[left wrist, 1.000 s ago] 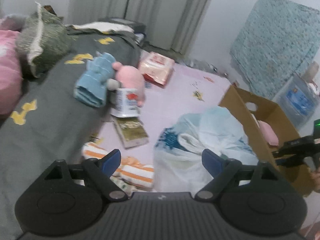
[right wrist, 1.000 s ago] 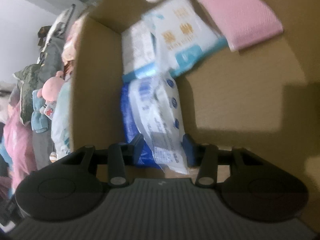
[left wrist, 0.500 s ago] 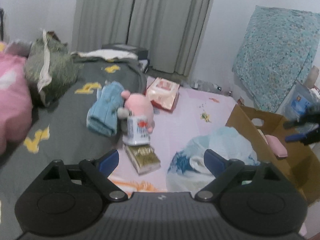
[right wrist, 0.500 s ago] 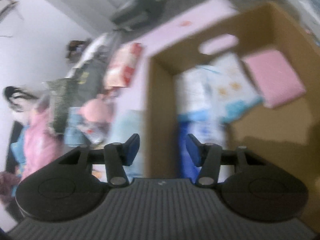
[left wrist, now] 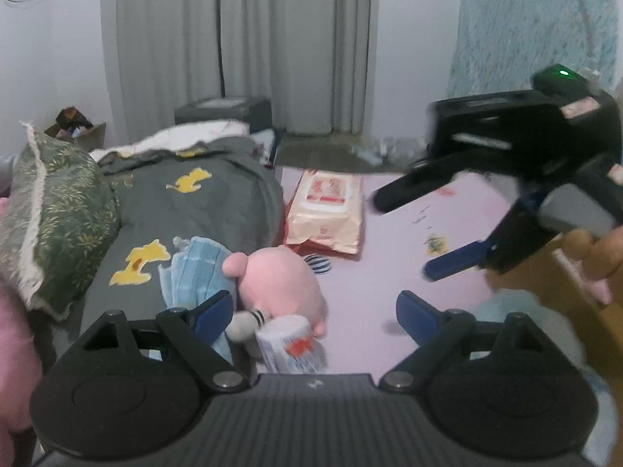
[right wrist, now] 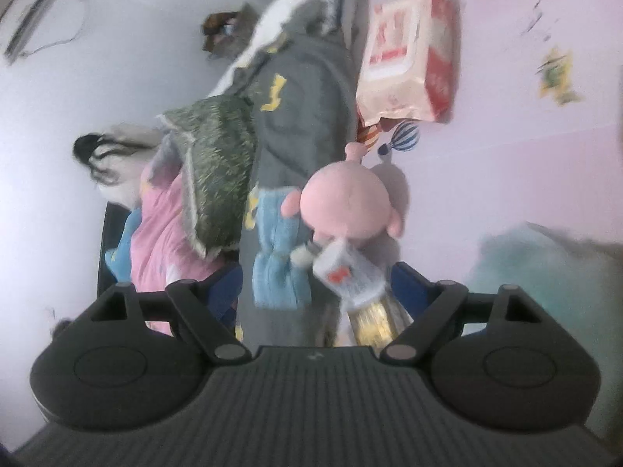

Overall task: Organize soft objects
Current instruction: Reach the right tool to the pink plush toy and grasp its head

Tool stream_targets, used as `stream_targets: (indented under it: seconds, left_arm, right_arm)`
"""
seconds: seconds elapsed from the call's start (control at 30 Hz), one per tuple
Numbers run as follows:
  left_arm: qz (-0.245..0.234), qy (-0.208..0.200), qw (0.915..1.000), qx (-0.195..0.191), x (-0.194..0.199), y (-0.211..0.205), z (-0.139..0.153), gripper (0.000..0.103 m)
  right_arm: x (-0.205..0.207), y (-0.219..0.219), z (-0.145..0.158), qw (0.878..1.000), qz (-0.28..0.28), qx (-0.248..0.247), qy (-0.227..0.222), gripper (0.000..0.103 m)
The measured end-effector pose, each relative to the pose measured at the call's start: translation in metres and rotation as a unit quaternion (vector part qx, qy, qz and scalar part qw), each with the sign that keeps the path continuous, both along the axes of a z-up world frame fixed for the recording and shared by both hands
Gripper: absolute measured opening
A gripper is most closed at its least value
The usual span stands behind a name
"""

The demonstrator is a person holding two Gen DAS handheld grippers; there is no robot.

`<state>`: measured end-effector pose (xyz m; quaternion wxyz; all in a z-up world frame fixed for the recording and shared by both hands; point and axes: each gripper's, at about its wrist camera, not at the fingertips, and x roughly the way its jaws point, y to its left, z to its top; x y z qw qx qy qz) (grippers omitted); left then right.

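My left gripper [left wrist: 311, 311] stands wide with nothing between its blue-tipped fingers [left wrist: 212, 311] — it looks over the round pink plush toy with small ears [left wrist: 282, 284], which lies on the pale pink sheet [left wrist: 389, 257] right at the edge of the dark grey blanket with yellow patches [left wrist: 202, 202]. A folded light blue knitted cloth [left wrist: 194, 272] lies against the toy's left side, partly up on the blanket, and a white wrapped roll with red print [left wrist: 292, 344] sits just below the toy, touching it. Further back on the sheet lies a cream and red plastic pack of wipes [left wrist: 325, 210], beside the blanket's far end. A green leaf-patterned pillow with a pale fringe [left wrist: 54, 210] rests on the blanket at the left.

My right gripper [right wrist: 317, 284] is empty too, its jaws opening; in the left wrist view it hangs in the air over the sheet at the right, blurred. Its own camera shows the same pink toy, the blue cloth and the white roll ahead between its fingers, none touched — a gold-patterned packet [right wrist: 375, 321] lies just beneath the roll
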<state>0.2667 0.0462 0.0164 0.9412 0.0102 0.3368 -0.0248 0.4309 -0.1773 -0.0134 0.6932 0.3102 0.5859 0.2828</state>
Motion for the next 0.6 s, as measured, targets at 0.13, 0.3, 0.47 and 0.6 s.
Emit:
stream_targets:
  seconds: [0.13, 0.3, 0.47, 0.6]
  left_arm:
    - [0.010, 0.050, 0.9986, 0.013, 0.051, 0.005, -0.019, 0.084]
    - [0.031, 0.115, 0.9927, -0.018, 0.094, 0.020, -0.044, 0.071]
    - [0.050, 0.132, 0.9894, -0.035, 0.110, 0.029, -0.057, 0.072]
    - [0.061, 0.133, 0.9879, -0.051, 0.113, 0.031, -0.059, 0.072]
  right_arm:
    - [0.042, 0.036, -0.046, 0.999, -0.022, -0.014, 0.043, 0.085]
    - [0.071, 0.064, -0.095, 0.995, -0.033, -0.039, 0.080, 0.085]
    - [0.079, 0.077, -0.122, 0.995, -0.031, -0.022, 0.097, 0.088]
    - [0.082, 0.081, -0.131, 0.994, -0.033, 0.010, 0.103, 0.082]
